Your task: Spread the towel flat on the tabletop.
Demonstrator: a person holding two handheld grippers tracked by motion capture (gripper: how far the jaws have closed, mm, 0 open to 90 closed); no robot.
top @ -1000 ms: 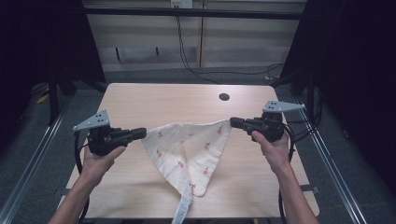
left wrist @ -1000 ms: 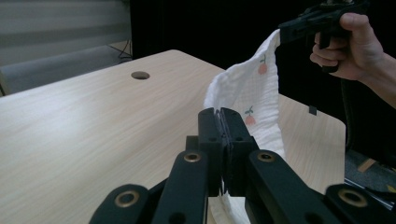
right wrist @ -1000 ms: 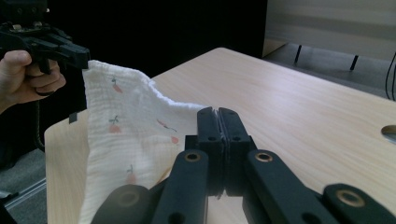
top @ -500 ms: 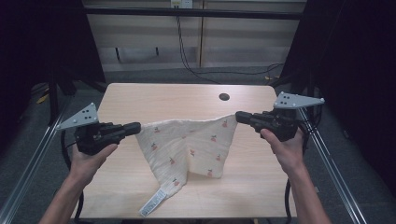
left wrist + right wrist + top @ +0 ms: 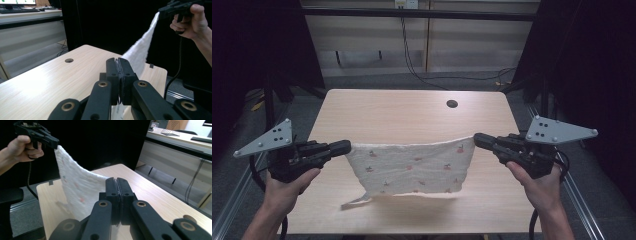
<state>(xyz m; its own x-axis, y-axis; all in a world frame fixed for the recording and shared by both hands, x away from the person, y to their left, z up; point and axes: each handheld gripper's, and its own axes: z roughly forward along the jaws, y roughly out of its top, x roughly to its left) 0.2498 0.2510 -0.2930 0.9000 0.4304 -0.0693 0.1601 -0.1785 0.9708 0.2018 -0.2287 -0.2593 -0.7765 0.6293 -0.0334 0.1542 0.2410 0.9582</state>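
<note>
Cloth (image 5: 412, 167) stretched btwn left gripper (image 5: 343, 148) and right gripper (image 5: 478, 140); each top corner clamped in jaws; lower edge apparently off table (image 5: 402, 112).

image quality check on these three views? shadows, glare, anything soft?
High view: sharp, dark at both sides, soft shadow on the table under the lifted cloth. Left gripper view: window glare on the tabletop, cloth edge slightly overexposed, left gripper close and a little soft. Right gripper view: black backdrop, cloth print washed out, right gripper in the foreground.
</note>
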